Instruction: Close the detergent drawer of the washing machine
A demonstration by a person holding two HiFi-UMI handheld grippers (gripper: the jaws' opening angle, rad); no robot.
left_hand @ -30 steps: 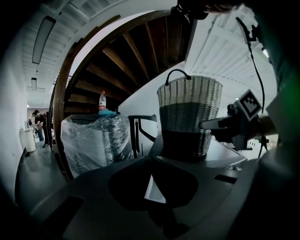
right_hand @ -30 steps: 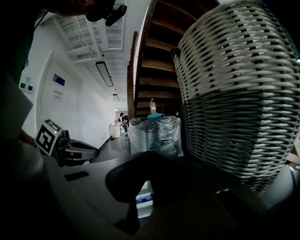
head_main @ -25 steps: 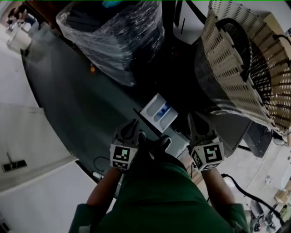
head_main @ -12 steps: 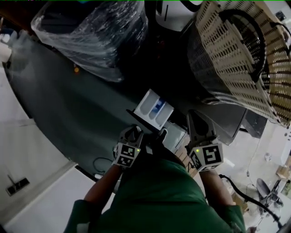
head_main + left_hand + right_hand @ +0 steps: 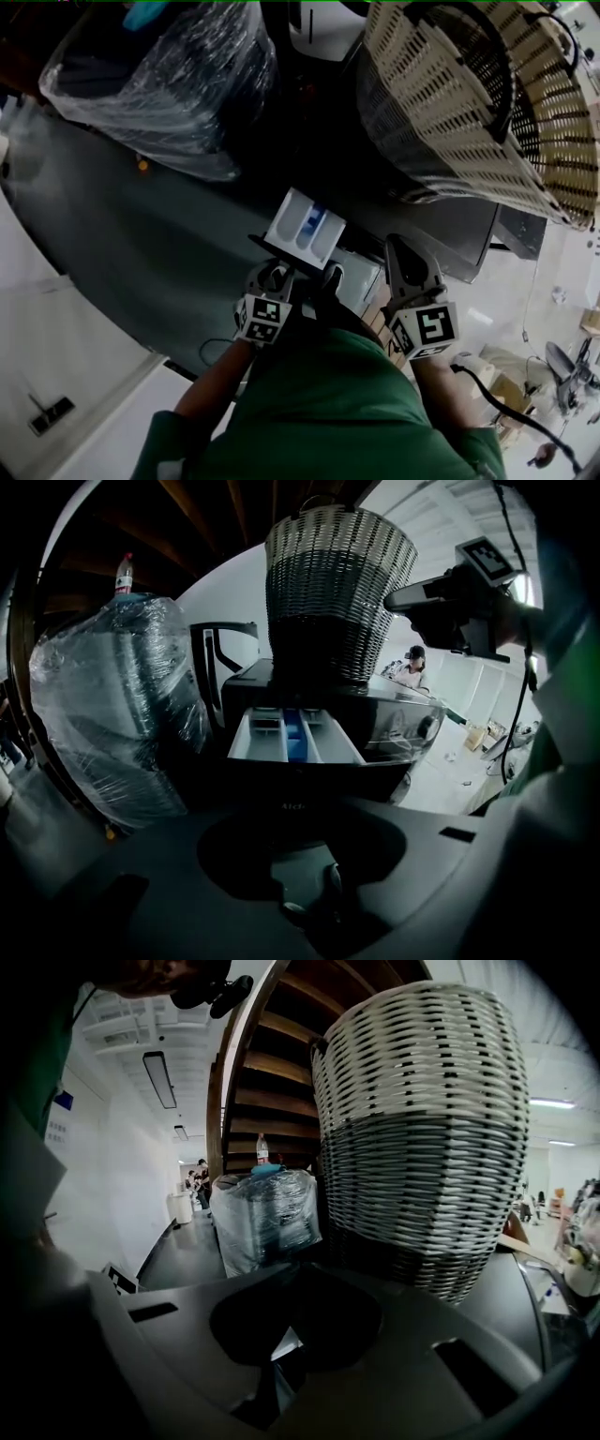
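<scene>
Laundry-room floor, washing machine [image 5: 394,726]: detergent drawer [image 5: 305,225] not yet closed.
Left gripper [image 5: 274,274], jaws wide and empty, sits just before the drawer's front panel; right gripper [image 5: 411,255], jaws together, holds nothing. Beyond them the drawer stands pulled out, compartments exposed, beneath the wicker basket [image 5: 469,103]. The whole push remains.

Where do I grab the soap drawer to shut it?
Go for the dark front panel of the detergent drawer, coming straight from the front. It sticks out with open compartments on top, so that flat panel is probably the safest place to push.
</scene>
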